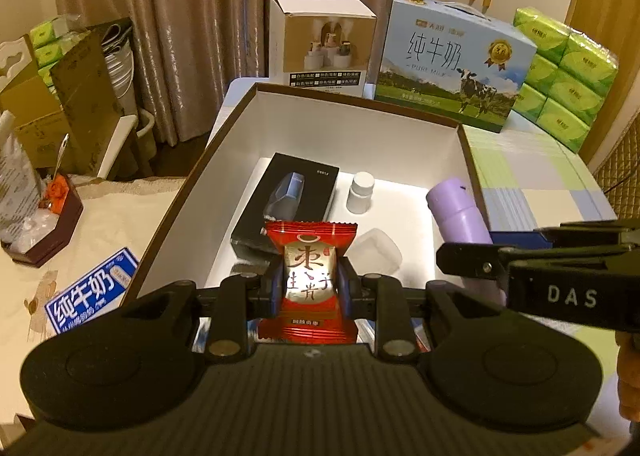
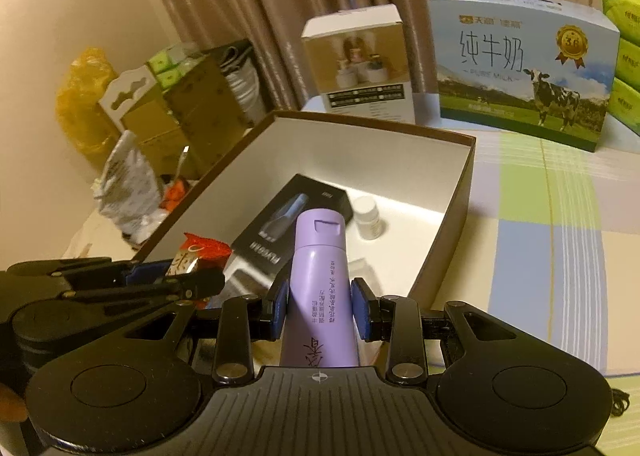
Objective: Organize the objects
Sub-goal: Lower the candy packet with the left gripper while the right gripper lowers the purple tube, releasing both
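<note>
Left gripper (image 1: 308, 283): pads pressed against both sides of a red foil snack packet with a gold centre panel (image 1: 309, 256), held upright over the near edge of the box.
Right gripper (image 2: 320, 308): blue pads clamped on a lilac plastic tube with a flip cap (image 2: 318, 268), cap pointing forward over the box.
Box: a large open cardboard box, brown outside and white inside (image 1: 356, 127), standing on the table.
Inside the box: one black carton printed with a shaver (image 1: 288, 203), one small white bottle (image 1: 361, 191) just beside it, and one pale translucent item (image 1: 378, 250), too blurred to name.
Surface: a table under a pastel checked cloth (image 2: 552, 215).
Room: beige curtains (image 1: 168, 15) behind.
Back row: one white product carton (image 1: 322, 43), one blue milk case with a cow (image 1: 452, 63), one stack of green tissue packs (image 1: 568, 75).
Left side: one blue milk carton (image 1: 92, 292) lying flat.
</note>
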Demonstrator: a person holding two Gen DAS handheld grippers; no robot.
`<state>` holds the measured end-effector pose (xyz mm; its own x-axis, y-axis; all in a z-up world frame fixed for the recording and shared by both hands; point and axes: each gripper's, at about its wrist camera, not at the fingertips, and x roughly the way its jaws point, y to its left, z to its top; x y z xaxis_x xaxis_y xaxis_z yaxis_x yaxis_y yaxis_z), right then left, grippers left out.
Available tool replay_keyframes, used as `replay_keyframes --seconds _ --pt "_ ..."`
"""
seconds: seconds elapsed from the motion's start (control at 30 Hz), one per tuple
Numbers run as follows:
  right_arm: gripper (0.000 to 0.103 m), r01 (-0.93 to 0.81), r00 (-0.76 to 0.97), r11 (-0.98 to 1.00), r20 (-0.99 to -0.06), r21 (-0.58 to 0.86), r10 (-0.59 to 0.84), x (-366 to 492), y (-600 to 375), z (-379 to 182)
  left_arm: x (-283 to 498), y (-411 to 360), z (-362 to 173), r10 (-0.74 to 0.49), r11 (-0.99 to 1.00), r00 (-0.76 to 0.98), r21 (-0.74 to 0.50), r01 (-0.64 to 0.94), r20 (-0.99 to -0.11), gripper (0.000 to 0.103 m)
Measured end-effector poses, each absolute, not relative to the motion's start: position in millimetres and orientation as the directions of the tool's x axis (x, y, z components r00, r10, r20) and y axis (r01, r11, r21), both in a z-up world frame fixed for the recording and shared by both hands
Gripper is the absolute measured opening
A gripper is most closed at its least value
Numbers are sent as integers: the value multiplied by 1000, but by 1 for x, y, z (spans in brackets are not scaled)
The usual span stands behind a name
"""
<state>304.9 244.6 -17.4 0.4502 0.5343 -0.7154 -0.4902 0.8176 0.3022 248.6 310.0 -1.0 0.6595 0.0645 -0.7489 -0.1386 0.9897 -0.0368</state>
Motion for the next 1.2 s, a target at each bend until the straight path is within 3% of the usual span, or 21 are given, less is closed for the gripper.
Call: replay_keyframes --seconds 0.47,0.53,1.07,1.17,1.2 --pt "29 -415 480 875 -758 247 442 365 254 -42 307 319 -20 32 995 639 -36 -93 -768 23" --pt "8 -411 493 882 -758 228 426 370 257 -44 312 319 -23 28 995 636 -39 -90 -771 23" --pt "10 -439 462 858 -752 266 470 377 253 -47 322 323 -36 22 995 618 -43 -90 -786 23" --pt "18 -458 452 850 -755 260 475 373 253 -46 321 323 -36 21 995 618 -42 -88 -786 24" --pt "27 -467 457 847 -750 255 478 371 253 -45 321 323 -36 17 996 617 -42 -82 -786 30"
